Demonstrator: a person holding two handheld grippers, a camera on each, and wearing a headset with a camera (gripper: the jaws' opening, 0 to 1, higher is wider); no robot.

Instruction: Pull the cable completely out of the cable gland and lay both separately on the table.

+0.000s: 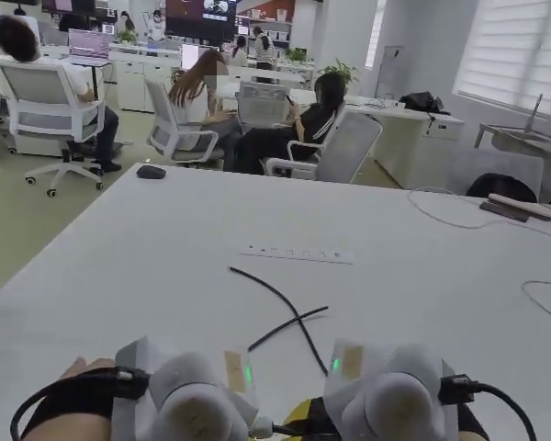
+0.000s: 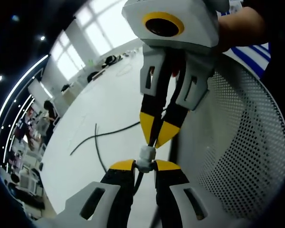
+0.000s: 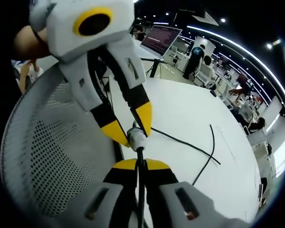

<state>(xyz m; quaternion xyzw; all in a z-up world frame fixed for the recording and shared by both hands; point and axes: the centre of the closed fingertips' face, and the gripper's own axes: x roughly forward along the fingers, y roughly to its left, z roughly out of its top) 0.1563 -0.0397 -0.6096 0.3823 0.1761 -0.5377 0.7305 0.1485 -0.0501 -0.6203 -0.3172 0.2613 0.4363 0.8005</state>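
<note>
Left tool pinches white gland, right tool thin black cable.

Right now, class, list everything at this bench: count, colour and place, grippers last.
table: one, white, under everything
crossed cables: two, black, mid-table
strip: one, white, beyond them
mouse: one, black, table's far left corner
mesh chair back: one, white, beside the grippers
gland: one, white, in left gripper
held cable: one, black, from gland into right gripper
left gripper: one, yellow-tipped, shut on gland
right gripper: one, yellow-tipped, shut on held cable
</note>
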